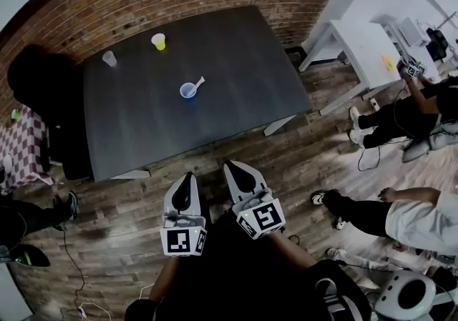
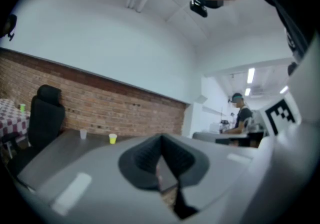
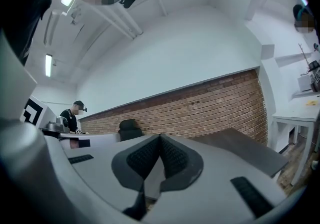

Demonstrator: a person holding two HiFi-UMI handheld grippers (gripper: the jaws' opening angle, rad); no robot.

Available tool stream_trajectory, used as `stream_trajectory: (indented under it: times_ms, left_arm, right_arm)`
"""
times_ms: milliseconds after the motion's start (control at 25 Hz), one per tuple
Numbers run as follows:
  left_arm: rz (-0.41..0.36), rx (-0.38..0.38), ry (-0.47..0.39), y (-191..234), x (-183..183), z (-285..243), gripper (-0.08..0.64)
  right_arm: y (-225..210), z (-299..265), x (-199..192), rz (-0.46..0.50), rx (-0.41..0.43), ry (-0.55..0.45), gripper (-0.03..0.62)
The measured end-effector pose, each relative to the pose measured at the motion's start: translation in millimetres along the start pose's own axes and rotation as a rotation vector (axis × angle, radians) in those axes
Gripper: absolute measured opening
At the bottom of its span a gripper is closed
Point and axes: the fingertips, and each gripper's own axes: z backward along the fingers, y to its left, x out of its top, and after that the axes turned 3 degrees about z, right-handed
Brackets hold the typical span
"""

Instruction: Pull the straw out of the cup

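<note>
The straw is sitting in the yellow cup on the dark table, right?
No. The straw is sitting in the blue cup on the dark table; the yellow cup stands apart near the far edge. The head view shows it.

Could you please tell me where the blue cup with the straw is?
In the head view the blue cup stands near the middle of the dark table, nearer the person than the yellow cup.
</note>
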Motion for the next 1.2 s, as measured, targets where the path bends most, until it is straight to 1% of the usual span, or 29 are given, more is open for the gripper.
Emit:
stream_trajectory:
  times_ms: [280,600,760,1040,1200]
  left_arm:
    - [0.002,-0.043,-0.008,49.9,14.7,-44.9,-0.002]
    - [-0.007,-0.074,-0.016,115.9,38.9,-86.0,-0.002]
    - [0.001,-0.09,-0.01,145.6,41.2,-102.6,-0.002]
    - [0.009,-0.117,-0.002,184.0,39.9,-124.0,-0.002]
    - [0.004,-0.128,-0.001,189.2,44.6,-129.8,-0.002]
  right_arm:
    - [-4.4,-61.3,5.5,0.013,-0.043,-0.005,0.003]
    - [1.3,-131.2,0.7,0.005,-0.08,0.013,0.003]
    - [1.0,-161.7,0.5,0.016,-0.109,0.02,0.003]
    - [-0.5,-191.3,6.5,0.024,-0.177,0.025,0.003]
    - [-5.1,-198.8,8.8,0.02,-0.193,0.03,0.003]
